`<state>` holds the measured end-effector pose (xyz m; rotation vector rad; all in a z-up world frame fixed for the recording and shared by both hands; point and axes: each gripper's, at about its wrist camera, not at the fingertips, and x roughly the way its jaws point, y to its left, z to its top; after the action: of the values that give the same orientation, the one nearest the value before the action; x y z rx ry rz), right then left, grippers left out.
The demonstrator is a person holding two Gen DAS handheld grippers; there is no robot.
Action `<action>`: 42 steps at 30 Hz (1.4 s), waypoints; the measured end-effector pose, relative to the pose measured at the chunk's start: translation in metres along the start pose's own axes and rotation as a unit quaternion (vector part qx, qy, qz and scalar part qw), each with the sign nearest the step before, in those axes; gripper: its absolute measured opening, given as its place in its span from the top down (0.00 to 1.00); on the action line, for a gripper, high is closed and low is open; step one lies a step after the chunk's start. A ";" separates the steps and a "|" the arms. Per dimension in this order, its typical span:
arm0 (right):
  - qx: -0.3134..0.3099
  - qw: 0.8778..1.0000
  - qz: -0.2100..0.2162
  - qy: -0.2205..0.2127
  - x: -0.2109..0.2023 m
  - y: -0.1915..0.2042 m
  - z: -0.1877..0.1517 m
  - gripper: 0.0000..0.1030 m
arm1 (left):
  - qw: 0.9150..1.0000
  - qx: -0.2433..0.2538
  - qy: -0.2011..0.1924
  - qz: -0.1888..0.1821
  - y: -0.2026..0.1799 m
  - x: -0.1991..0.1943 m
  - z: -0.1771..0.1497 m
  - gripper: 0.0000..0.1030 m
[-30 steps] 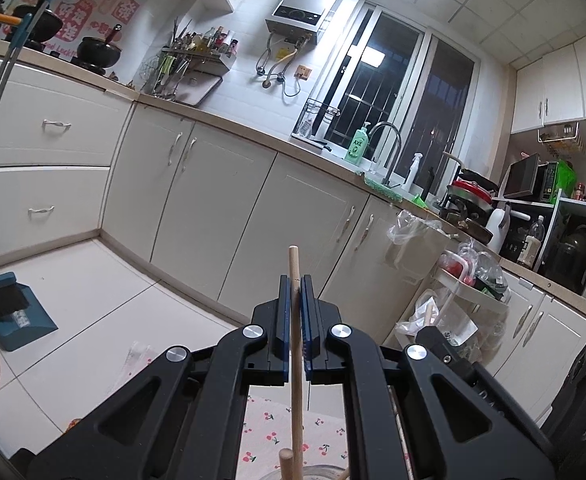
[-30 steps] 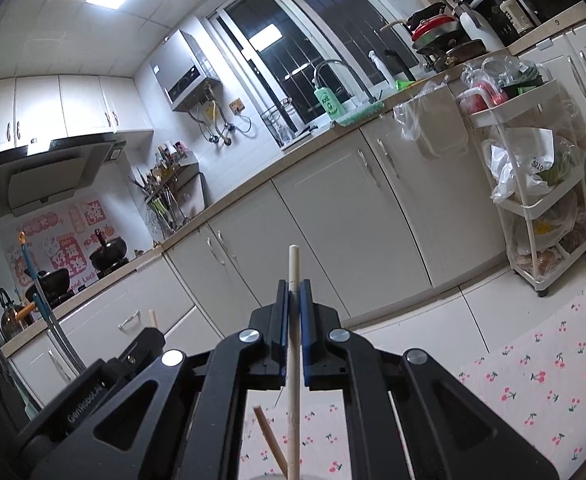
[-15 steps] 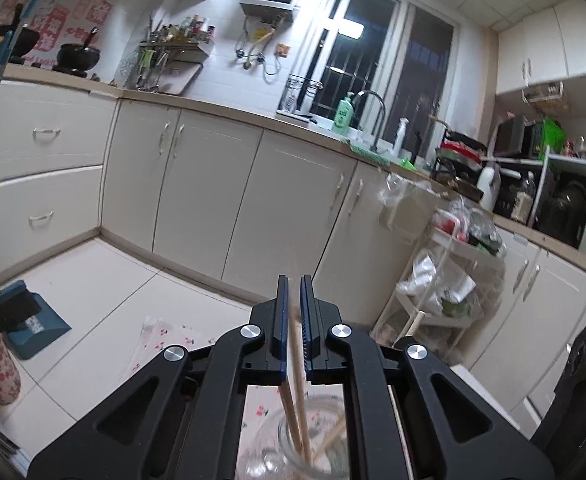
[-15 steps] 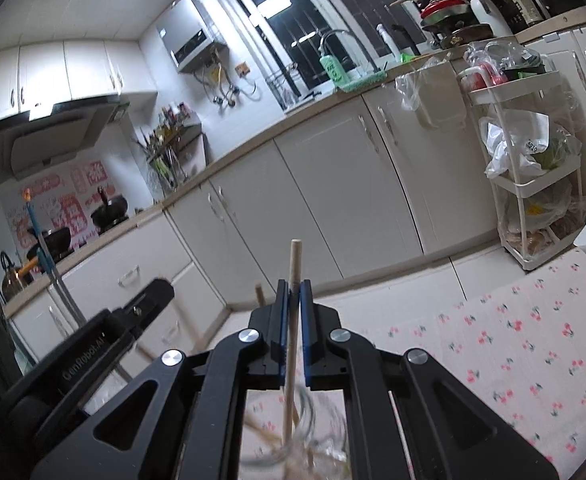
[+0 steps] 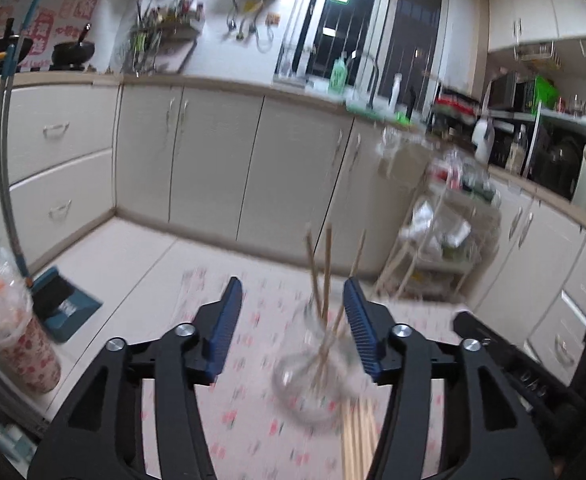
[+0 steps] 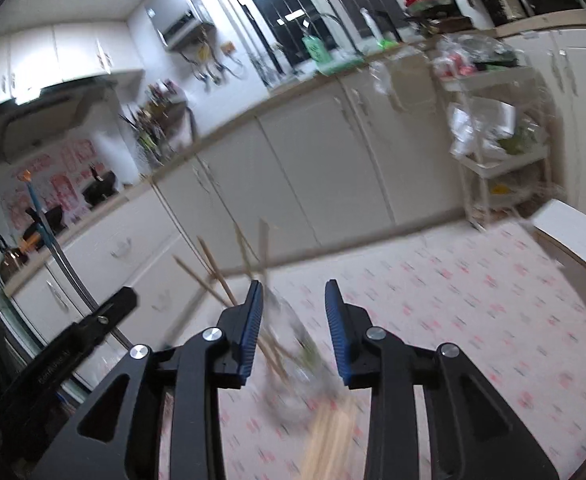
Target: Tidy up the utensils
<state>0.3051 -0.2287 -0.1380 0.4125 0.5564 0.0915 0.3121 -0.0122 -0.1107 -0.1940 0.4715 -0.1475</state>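
A clear glass jar (image 5: 313,388) stands on the cherry-print tablecloth (image 5: 249,412) with several wooden chopsticks (image 5: 327,280) upright in it. My left gripper (image 5: 293,300) is open and empty, its jaws wide apart just behind the jar. More loose chopsticks (image 5: 357,436) lie in a bundle in front of the jar. In the right wrist view the jar (image 6: 293,368) and its chopsticks (image 6: 229,276) sit left of centre, and my right gripper (image 6: 293,300) is open and empty above them. The loose bundle (image 6: 329,436) lies near the bottom. Both views are blurred.
The other gripper's black body shows at the right edge of the left wrist view (image 5: 533,368) and at the left in the right wrist view (image 6: 65,352). A floral cup with plastic (image 5: 13,336) stands far left. Kitchen cabinets (image 5: 233,168) and a storage cart (image 5: 441,232) lie beyond the table.
Both grippers were shut on a chopstick each and lowered them into the jar. Now both have opened, released the chopsticks into the jar and drawn back.
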 end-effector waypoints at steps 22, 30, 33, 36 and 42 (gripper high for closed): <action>-0.123 0.969 -0.091 0.192 0.021 0.009 -0.112 0.74 | 0.980 0.015 0.196 0.023 0.015 -0.006 -0.084 0.31; -0.112 0.964 -0.129 0.202 0.004 -0.022 -0.108 0.89 | 0.971 0.068 0.228 0.014 -0.024 0.032 -0.098 0.30; -0.088 0.969 -0.117 0.201 -0.005 -0.034 -0.104 0.89 | 0.967 0.086 0.238 0.014 -0.037 0.049 -0.104 0.30; -0.076 0.973 -0.106 0.192 -0.008 -0.038 -0.100 0.89 | 0.965 0.092 0.245 0.027 -0.042 0.064 -0.108 0.31; -0.061 0.976 -0.088 0.190 -0.006 -0.036 -0.098 0.89 | 0.959 0.112 0.259 0.035 -0.049 0.083 -0.113 0.31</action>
<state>0.2474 -0.2281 -0.2254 0.2230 0.9580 0.0344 0.3285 -0.0926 -0.2344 0.0908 0.9780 -0.1819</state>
